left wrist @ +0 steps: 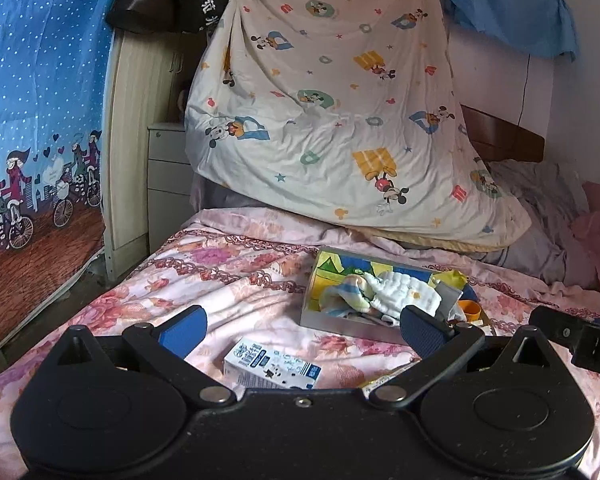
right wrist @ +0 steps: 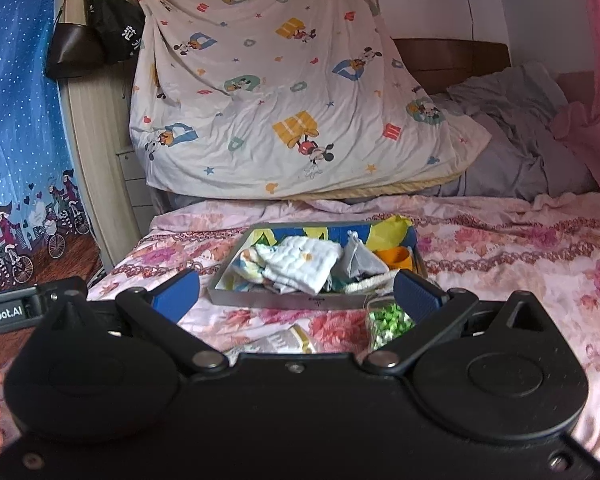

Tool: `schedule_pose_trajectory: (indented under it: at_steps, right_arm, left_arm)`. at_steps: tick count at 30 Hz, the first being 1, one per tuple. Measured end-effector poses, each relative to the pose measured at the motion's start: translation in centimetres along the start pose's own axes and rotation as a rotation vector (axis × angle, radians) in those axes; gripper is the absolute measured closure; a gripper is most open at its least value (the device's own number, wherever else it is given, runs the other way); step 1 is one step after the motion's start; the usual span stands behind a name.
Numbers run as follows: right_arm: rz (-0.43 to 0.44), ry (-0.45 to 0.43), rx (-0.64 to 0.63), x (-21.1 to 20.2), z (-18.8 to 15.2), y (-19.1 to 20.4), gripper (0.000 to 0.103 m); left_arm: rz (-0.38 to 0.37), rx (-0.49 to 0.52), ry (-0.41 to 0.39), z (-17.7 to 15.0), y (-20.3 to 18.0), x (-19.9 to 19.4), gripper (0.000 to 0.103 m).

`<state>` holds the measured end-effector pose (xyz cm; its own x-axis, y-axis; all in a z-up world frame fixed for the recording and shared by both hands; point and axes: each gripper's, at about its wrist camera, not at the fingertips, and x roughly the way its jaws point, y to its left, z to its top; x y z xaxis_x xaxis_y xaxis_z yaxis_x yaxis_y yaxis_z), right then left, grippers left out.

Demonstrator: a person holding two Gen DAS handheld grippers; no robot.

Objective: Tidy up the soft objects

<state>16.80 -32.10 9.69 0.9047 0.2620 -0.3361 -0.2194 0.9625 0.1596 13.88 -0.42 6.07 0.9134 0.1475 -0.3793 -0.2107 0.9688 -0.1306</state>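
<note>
Both claws stand wide apart with nothing between their blue pads: the left claw [left wrist: 302, 330] and the right claw [right wrist: 296, 294] each hover low over the bed [right wrist: 520, 248], which is covered by a pink flowered sheet.

Just past the fingertips lies one shallow grey tray [right wrist: 284, 300] on the sheet. Inside it is a heap of soft things: one white quilted cloth [right wrist: 300, 266] on top, one striped pastel cloth [left wrist: 346, 292] under its left edge, one grey fabric pouch [right wrist: 360, 260] to the right, and one orange cup [right wrist: 398, 258] in the far right corner. More fabric lies beneath, too tangled to count.

Nearer than the tray, one white and blue carton [left wrist: 272, 366] lies flat on the sheet, its lower edge cut off by the left claw's body. In the right wrist view, one clear jar of green and white pieces [right wrist: 388, 322] stands just before the tray, partly hidden by the right finger; a pale packet [right wrist: 276, 342] beside it is mostly covered.

Behind, one cartoon-printed quilt [left wrist: 340, 100] hangs down to the bed, and two dark bags [right wrist: 92, 40] hang at the left.
</note>
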Motion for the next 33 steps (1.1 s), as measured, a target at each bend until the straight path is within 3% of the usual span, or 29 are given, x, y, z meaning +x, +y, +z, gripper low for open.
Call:
schedule_pose_trajectory:
  at_steps: [19, 33]
  right_arm:
    - [-0.016, 0.051, 0.0, -6.5, -3.3, 0.6, 0.001]
    - [-0.041, 0.084, 0.003, -9.0, -6.2, 1.2, 0.001]
  left_arm:
    - [0.024, -0.042, 0.018, -2.7, 1.7, -4.0, 0.001]
    - [0.014, 0.01, 0.046, -5.0, 1.7, -6.1, 0.001]
